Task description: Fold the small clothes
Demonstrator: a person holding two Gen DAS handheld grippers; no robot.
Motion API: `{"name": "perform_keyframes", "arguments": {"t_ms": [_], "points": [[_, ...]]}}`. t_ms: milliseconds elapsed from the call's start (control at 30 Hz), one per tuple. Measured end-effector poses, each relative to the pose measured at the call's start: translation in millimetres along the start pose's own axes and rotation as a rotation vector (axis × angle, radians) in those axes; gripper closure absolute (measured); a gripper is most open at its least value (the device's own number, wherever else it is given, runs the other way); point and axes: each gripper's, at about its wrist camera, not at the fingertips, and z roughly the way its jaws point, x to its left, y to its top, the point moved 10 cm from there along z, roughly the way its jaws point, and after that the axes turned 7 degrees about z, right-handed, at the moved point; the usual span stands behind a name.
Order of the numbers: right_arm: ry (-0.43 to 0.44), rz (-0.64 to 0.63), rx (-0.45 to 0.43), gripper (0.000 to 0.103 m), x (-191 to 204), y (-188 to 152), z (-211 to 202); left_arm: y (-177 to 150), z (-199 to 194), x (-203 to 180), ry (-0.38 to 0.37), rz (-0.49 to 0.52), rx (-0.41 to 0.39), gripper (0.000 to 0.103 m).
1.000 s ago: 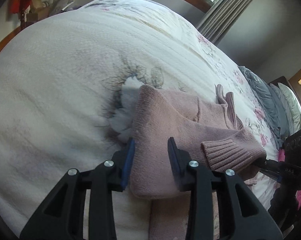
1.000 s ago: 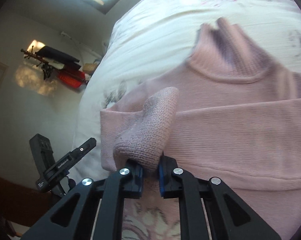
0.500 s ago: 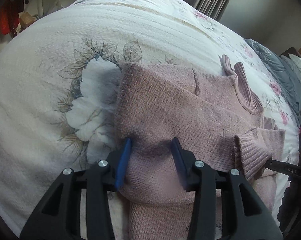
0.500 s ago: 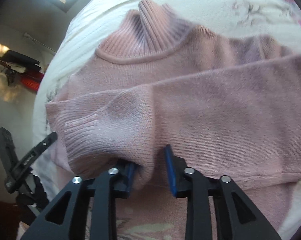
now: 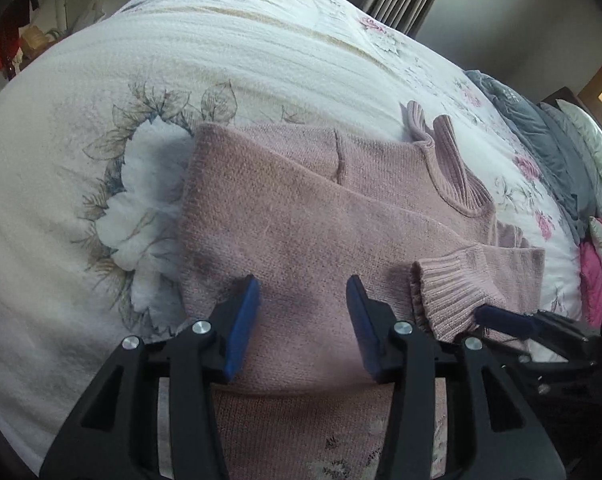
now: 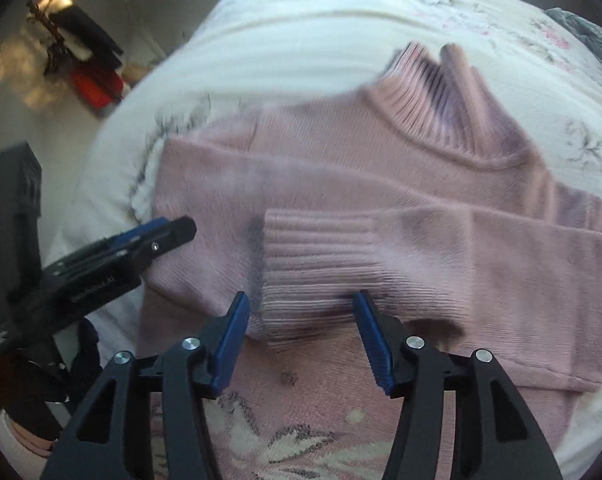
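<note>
Left tongs (image 5: 303, 292) released over folded left sleeve, right tongs (image 6: 299, 308) released at ribbed cuff (image 6: 321, 264), pink sweater (image 5: 301, 216) flat on floral bedspread (image 5: 101, 152), sleeves folded across the chest.

both hand-held grippers, left (image 5: 303, 292) and right (image 6: 299, 310), gape wide, holding nothing

the left wrist view looks close and low along its fingers across the pink sweater (image 5: 301, 232) toward the curtain. the right wrist view looks likewise from beside it. both share the sweater's collar.
</note>
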Motion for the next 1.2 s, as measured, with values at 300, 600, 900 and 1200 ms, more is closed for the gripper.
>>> {"name": "perform_keyframes", "arguments": {"t_ms": [300, 600, 900, 1200], "points": [[-0.14, -0.072, -0.003, 0.058, -8, 1, 26, -4, 11, 3, -0.007, -0.003, 0.018, 0.057], [0.109, 0.176, -0.051, 0.096, -74, 6, -39, -5, 14, 1, 0.018, 0.007, 0.014, 0.054], [0.049, 0.307, -0.076, 0.096, -166, 0, -62, -3, 17, -9, 0.098, 0.053, 0.02, 0.048], [0.223, 0.506, 0.021, 0.064, -221, -21, -30, 7, 16, -52, 0.079, 0.124, -0.005, 0.048]]}}
